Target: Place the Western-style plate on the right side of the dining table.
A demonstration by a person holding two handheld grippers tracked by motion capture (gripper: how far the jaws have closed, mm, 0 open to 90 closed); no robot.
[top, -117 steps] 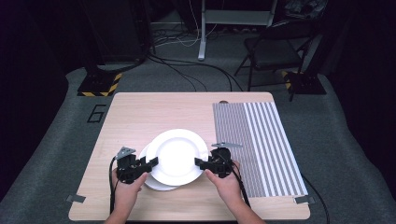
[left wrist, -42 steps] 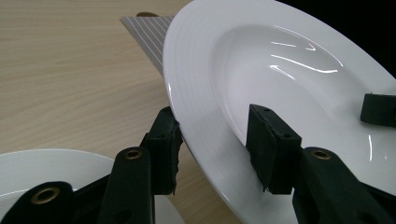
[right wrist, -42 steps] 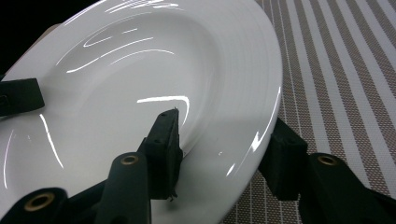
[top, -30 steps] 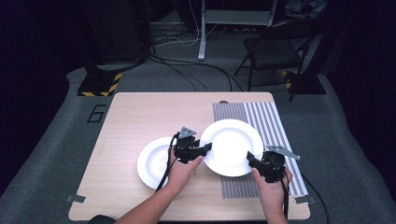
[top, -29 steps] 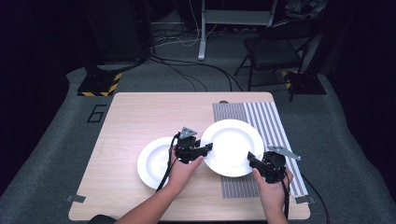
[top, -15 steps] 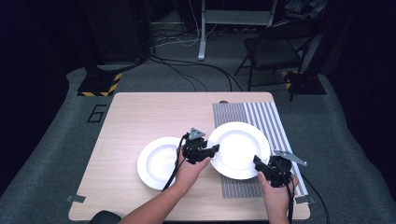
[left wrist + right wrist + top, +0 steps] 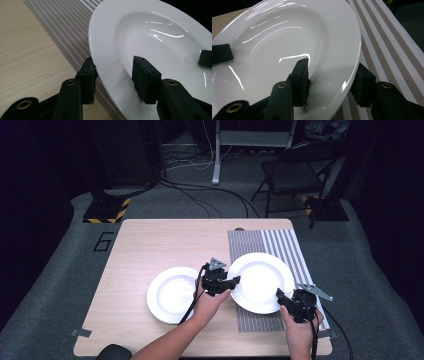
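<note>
I hold a white deep-rimmed plate (image 7: 260,280) between both grippers, low over the striped placemat (image 7: 260,240). My left gripper (image 7: 229,283) is shut on the plate's left rim. In the left gripper view its jaws (image 7: 115,75) straddle the rim, one under it and one inside the plate (image 7: 155,32). My right gripper (image 7: 283,298) is shut on the near right rim. The right gripper view shows one jaw (image 7: 331,77) in the bowl of the plate (image 7: 287,30) and one below the edge. A second white plate (image 7: 172,295) lies on the wooden table (image 7: 160,240), left of my left hand.
The placemat covers the table's right part up to its right edge. Behind the table the floor holds a folding chair (image 7: 295,175), cables and a yellow-black striped base (image 7: 105,212). A "6" mark (image 7: 103,242) is on the carpet at the left.
Both grippers have carried the plate to the right, off the other plate and over the placemat, sinking a little toward the mat. The grip on the rim is the same.
</note>
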